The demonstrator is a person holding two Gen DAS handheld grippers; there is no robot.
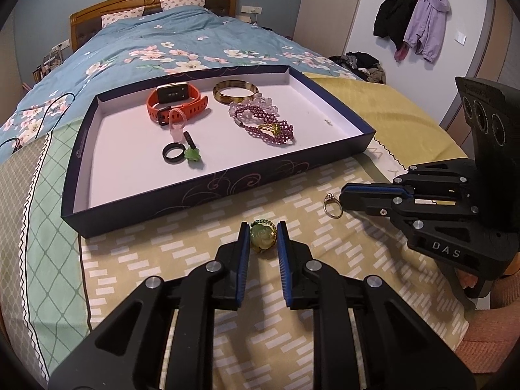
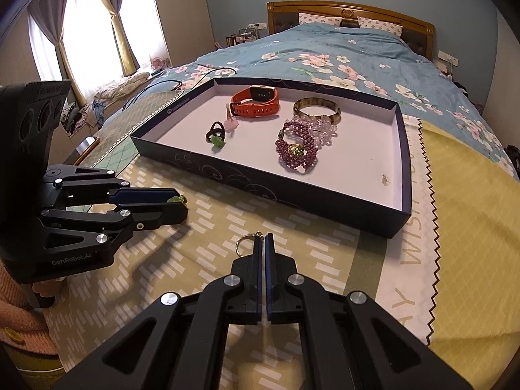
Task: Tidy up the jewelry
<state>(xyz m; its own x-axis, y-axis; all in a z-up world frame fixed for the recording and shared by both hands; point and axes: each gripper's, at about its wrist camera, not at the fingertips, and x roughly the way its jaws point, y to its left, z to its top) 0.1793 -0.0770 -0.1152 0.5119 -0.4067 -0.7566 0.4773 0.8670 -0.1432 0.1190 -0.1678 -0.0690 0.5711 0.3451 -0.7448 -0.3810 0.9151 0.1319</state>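
Observation:
A dark blue tray point(image 1: 208, 191) point(image 2: 260, 175) lies on the bed and holds an orange watch point(image 1: 177, 102) point(image 2: 256, 100), a brown bangle point(image 1: 235, 92) point(image 2: 317, 109), a purple bead bracelet point(image 1: 266, 125) point(image 2: 297, 151), a clear bead bracelet point(image 1: 256, 100), a black ring point(image 1: 172, 154) and a green charm point(image 1: 192, 156) point(image 2: 217, 141). My left gripper point(image 1: 263, 239) point(image 2: 178, 203) is closed around a green stone ring point(image 1: 262, 235) just before the tray. My right gripper point(image 2: 262, 239) point(image 1: 341, 196) is shut on a thin gold ring point(image 2: 245, 243) point(image 1: 332, 206).
A patterned beige cloth point(image 1: 182, 260) covers the near bed. A yellow cloth point(image 2: 471, 211) lies to the right of the tray. A blue floral duvet point(image 1: 156, 42) spreads behind it. Coats point(image 1: 412, 19) hang on the far wall.

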